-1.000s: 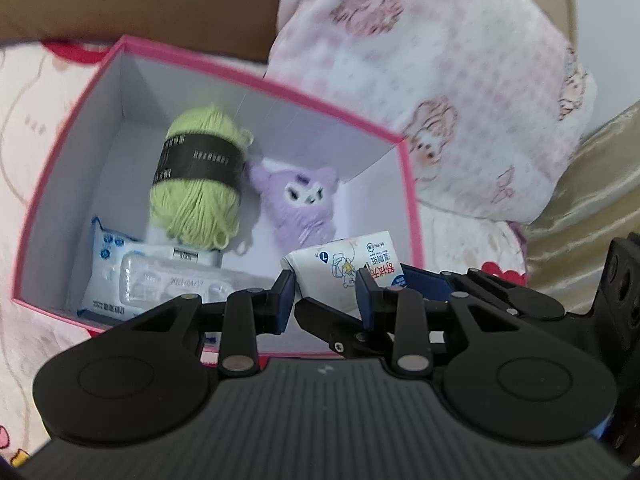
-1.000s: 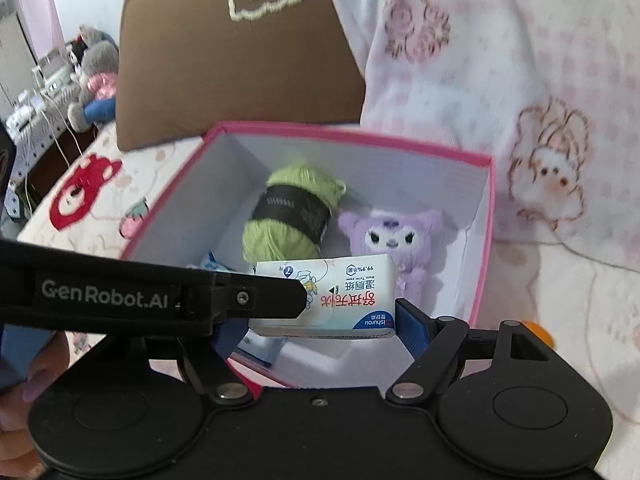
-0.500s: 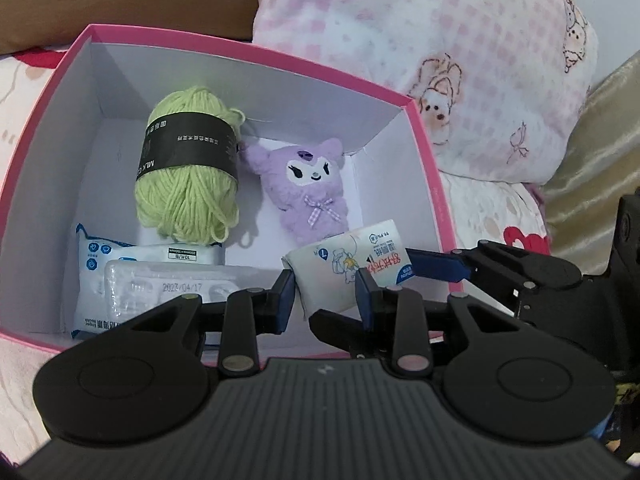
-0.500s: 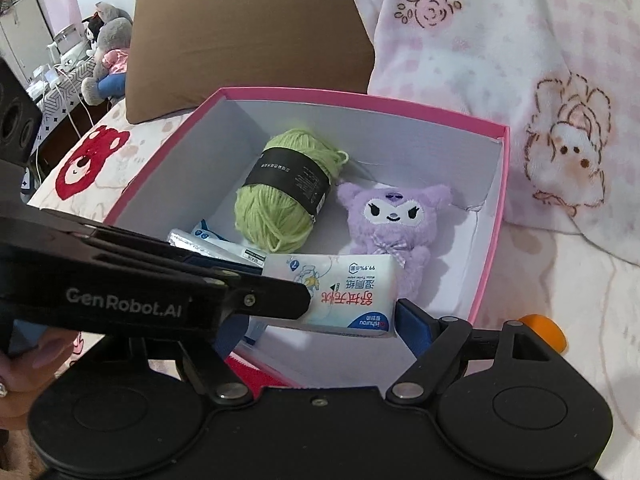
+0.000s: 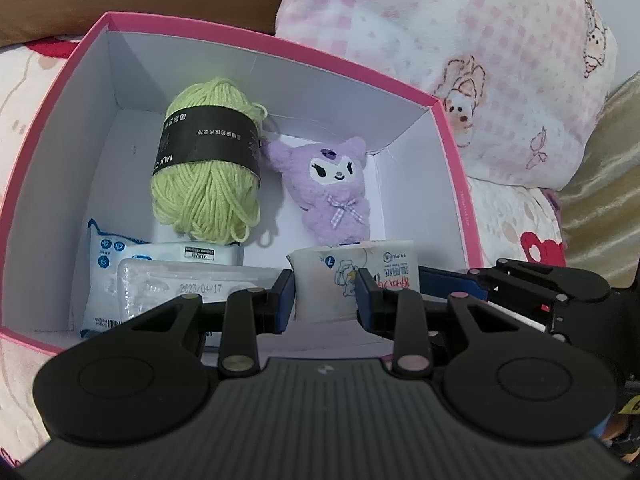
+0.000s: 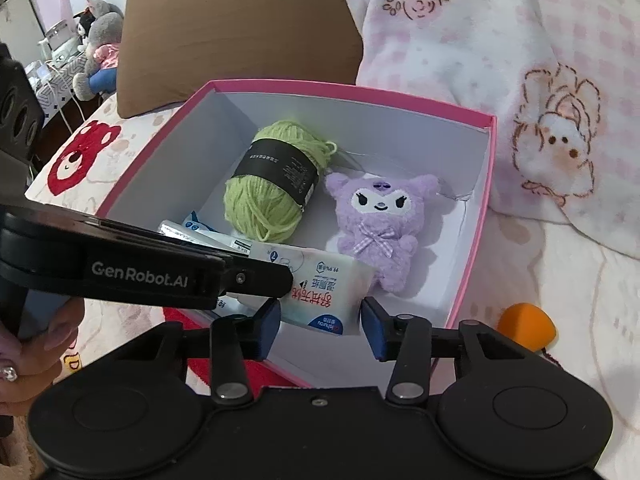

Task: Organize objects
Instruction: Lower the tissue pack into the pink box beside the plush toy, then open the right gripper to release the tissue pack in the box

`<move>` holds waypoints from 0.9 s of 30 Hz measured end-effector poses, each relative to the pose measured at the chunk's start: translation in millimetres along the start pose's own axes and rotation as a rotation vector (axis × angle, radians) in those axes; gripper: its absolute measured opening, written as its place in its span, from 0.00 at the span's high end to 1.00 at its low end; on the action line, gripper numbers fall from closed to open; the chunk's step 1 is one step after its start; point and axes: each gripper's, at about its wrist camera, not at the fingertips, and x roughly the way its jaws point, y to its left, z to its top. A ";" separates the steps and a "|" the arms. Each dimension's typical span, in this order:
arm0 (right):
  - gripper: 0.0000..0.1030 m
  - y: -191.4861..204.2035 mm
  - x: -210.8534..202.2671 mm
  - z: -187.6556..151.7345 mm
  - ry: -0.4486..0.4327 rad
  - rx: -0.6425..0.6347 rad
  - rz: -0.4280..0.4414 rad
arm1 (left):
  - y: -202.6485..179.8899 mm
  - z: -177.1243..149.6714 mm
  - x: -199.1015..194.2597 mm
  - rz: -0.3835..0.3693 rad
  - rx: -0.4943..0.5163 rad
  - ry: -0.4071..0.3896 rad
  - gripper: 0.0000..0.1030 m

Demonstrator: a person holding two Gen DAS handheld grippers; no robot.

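L gripper (image 5: pixel 325 298) angled down, clamps tissue pack (image 5: pixel 352 276); R gripper (image 6: pixel 321 326) closing round it.

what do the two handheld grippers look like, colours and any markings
Both the left gripper and the right gripper are matte black plastic with round hubs, silver pivot pins and dark blue finger pads. The left one's side reads GenRobot.AI in pale letters. No cables or sleeves show.
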 end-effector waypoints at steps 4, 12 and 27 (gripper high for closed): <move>0.59 0.2 0.5 -1.6 0.007 0.002 -0.024 | -1.2 -1.9 3.8 0.002 0.017 0.012 0.71; 0.66 -0.8 1.3 -2.3 0.013 0.009 -0.055 | -7.8 -4.7 8.0 0.035 0.038 0.009 0.70; 0.71 0.7 -4.7 -3.1 -0.008 -0.013 -0.120 | -10.8 -3.4 -1.0 0.066 0.037 -0.056 0.68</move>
